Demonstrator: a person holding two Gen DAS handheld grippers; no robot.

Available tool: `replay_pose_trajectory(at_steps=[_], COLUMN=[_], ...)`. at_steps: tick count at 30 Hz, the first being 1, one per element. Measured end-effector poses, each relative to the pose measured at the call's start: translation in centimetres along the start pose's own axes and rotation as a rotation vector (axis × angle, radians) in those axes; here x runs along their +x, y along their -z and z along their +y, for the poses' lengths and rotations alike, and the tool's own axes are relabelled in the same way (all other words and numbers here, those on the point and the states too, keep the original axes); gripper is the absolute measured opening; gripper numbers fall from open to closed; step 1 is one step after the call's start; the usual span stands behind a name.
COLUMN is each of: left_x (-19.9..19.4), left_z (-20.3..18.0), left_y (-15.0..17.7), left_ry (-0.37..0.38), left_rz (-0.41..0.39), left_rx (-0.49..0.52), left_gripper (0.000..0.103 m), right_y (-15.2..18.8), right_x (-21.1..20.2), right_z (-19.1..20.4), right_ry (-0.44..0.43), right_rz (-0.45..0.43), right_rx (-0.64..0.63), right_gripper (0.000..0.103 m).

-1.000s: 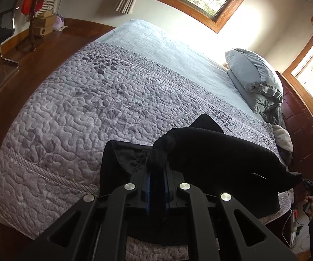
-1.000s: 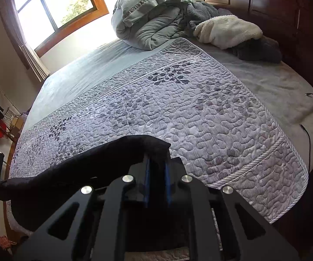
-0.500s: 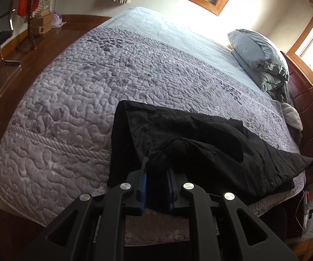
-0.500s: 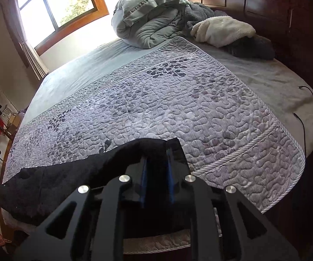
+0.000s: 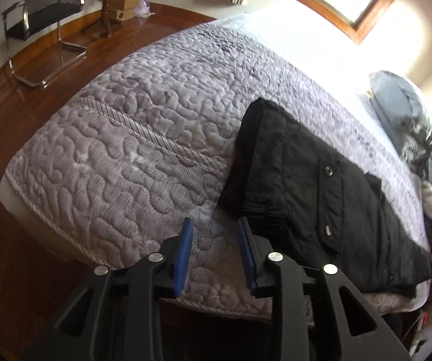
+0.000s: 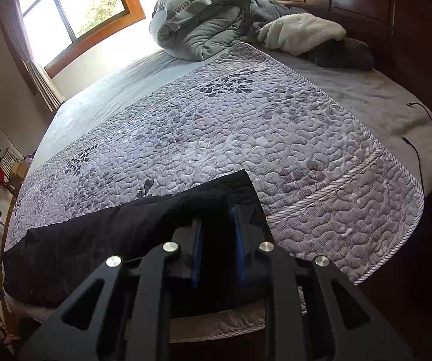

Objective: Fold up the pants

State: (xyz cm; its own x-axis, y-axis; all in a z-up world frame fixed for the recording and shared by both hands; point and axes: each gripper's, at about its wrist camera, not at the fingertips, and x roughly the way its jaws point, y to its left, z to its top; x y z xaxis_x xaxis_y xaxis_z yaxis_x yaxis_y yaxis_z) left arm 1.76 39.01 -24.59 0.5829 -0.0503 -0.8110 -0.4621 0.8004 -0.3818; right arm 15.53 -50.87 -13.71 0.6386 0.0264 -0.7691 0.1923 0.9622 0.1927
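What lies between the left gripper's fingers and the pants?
Only bare quilt, seen in the left wrist view. The opening left gripper holds nothing; the pants lie just beyond it.

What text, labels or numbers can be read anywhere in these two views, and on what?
None can be read.
The cardboard boxes by the far wall carry a small dark mark, too blurred to read.
The snaps on the black pants show no legible marking.
The quilt has only a stitched pattern.
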Motion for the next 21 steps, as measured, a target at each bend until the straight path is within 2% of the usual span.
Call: replay_pose_trajectory(at_steps=[1,3,6,10,12,15,19,21], left_x=[-0.6,-1.1,0.7,4.7,6.1,7.5,8.3,8.4], left_z=[0.0,-0.9,-3.2,-5.3,-5.5,-5.3,-6.7,-6.9], left_y=[0.1,0.2,0.0,0.7,0.9,1.2,1.4,1.4], left_ry=[0.043,0.096,0.096,0.004,-0.022,-0.009,-0.089,-0.099], left_rz=[-0.028,-0.064,-0.019,0.086,0.121,0.171,0.171,0.173], left_rx=[-0.038,-0.051,-0.011,0.047,0.041,0.007,0.06,0.059], left_gripper=[0.057,0.069,0.071,0.072,0.069,0.042,0.039,0.039], right_y=[0.1,0.3,0.7,2.0,3.1,5.0,7.8,9.3], right_x=[0.1,0.2,0.6,1.7,2.5,3.3,4.6,5.0], right_z=[-0.2,-0.6,-1.7,-4.1,-5.5,-7.7,-9.9,-10.7], right_ry=[-0.003,-0.015,-0.035,-0.09,-0.148,-0.212,-0.338,-0.377], right_rz=[0.004,0.011,0.034,0.093,0.13,0.166,0.179,0.178], right_rx=[0.015,0.052,0.135,0.312,0.419,0.579,0.764,0.846], right_gripper=[0.02,0.022,0.034,0.052,0.054,0.056,0.056,0.057])
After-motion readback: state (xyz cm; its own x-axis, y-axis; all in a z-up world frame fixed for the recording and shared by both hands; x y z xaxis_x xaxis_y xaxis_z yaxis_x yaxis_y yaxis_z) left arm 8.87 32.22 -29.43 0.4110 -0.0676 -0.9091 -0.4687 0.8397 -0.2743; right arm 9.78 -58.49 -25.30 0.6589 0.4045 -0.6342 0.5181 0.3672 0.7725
